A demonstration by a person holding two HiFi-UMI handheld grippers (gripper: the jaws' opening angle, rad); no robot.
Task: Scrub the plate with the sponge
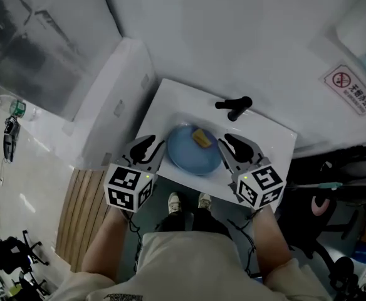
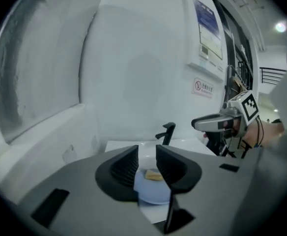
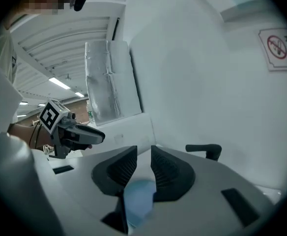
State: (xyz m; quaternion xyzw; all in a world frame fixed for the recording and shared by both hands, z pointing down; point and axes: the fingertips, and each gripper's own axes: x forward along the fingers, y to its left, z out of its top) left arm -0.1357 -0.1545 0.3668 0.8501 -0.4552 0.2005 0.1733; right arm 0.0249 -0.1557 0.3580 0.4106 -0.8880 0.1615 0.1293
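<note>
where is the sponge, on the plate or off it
On it: the yellow sponge lies near the far edge of the blue plate.

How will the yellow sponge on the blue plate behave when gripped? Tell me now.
The sponge looks small and thin, so it is probably light and soft and would squash when squeezed. Lying loose on the smooth plate, it would likely slide if pushed. Whether it is wet cannot be told.

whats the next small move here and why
Probably ease the right gripper forward to the sponge: its jaws are apart and empty, and the sponge lies untouched on the blue plate in the sink, nearer that gripper.
</note>
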